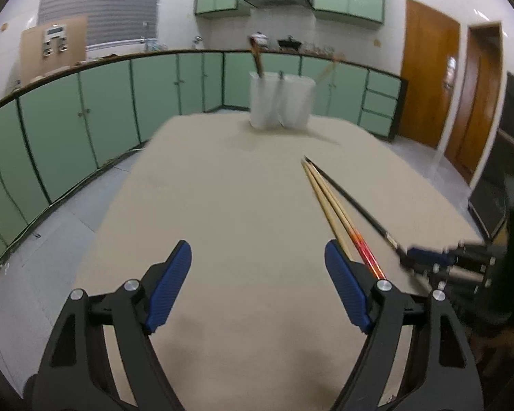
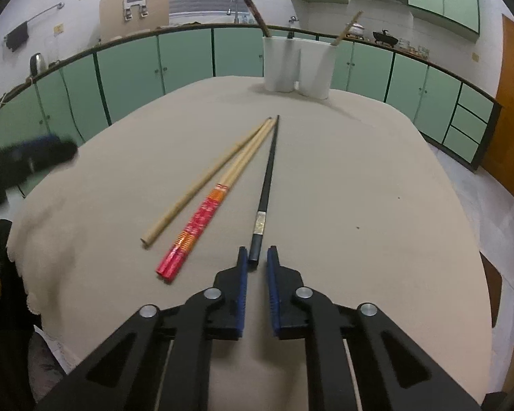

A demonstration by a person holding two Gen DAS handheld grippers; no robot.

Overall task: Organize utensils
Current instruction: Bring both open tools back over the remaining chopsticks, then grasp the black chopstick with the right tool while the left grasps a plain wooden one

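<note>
Beige tablecloth [image 2: 377, 178]: only your right-wrist view shows the black chopstick [image 2: 266, 185] end between your nearly closed right gripper [image 2: 257, 257], untouched; left gripper [image 1: 257, 257] spread, empty; chopstick label unreadable.

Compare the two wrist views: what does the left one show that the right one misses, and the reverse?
Only the left wrist view shows the left gripper, jaws wide with nothing between, and the brown doors.

Only the right wrist view shows the chopsticks' near ends, with the black chopstick reaching between the right gripper pads.

Both show the white holder, the table and the green cabinets.
</note>
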